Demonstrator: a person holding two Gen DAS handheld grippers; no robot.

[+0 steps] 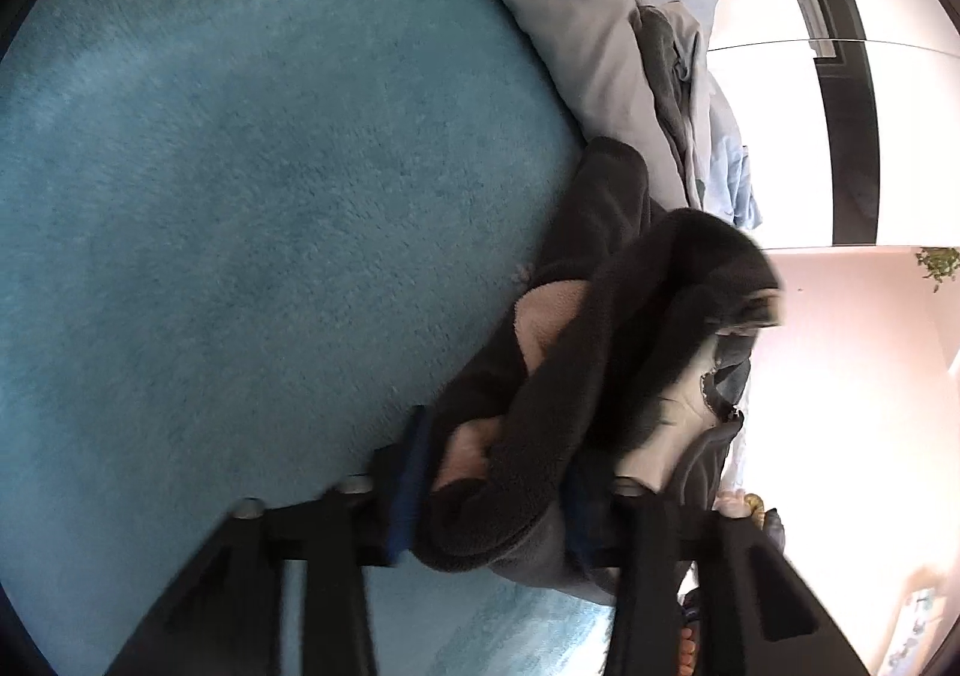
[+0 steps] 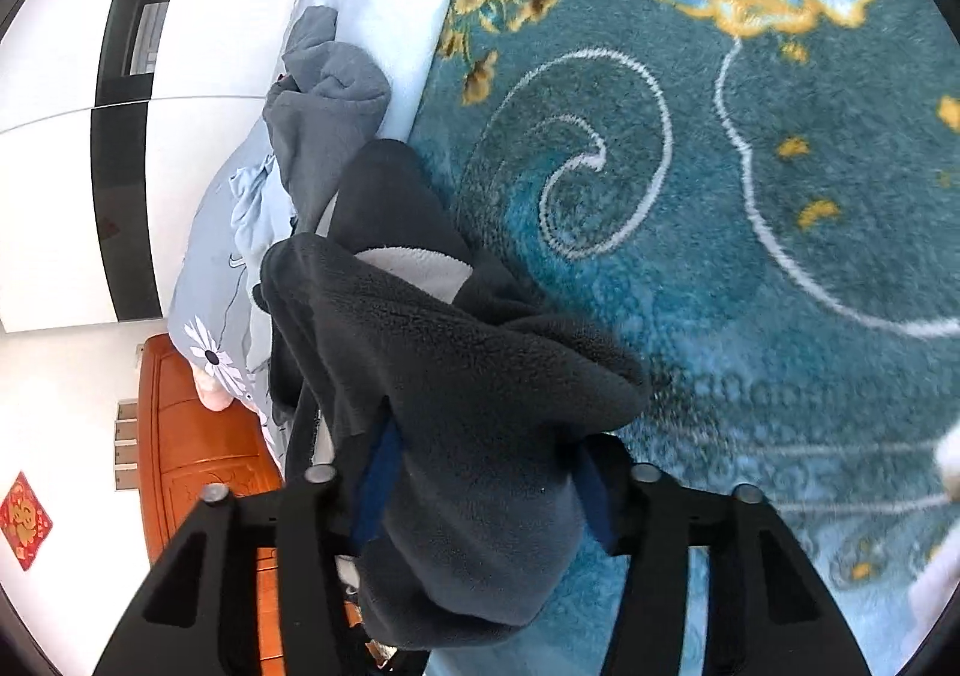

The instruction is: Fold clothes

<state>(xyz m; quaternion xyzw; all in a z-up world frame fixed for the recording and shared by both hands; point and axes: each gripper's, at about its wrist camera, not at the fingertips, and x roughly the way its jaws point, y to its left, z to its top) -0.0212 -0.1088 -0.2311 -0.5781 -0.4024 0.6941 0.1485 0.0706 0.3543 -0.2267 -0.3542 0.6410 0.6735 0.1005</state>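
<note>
A dark grey fleece garment [image 1: 576, 364] with a pale lining hangs bunched between both grippers, above a blue rug. My left gripper [image 1: 492, 472] is shut on a thick fold of it, blue pads [image 1: 408, 490] pressing the cloth. My right gripper [image 2: 480, 472] is shut on another bunch of the same fleece garment [image 2: 456, 376], which drapes over and hides most of its fingers. The garment's far end trails toward the bed.
A blue patterned rug [image 2: 750, 232] covers the floor, plain teal in the left wrist view [image 1: 240, 208]. A bed with light blue bedding [image 1: 576, 16] holds a grey garment [image 2: 324, 124]. An orange wooden bed frame [image 2: 198, 460] and white wall lie beyond.
</note>
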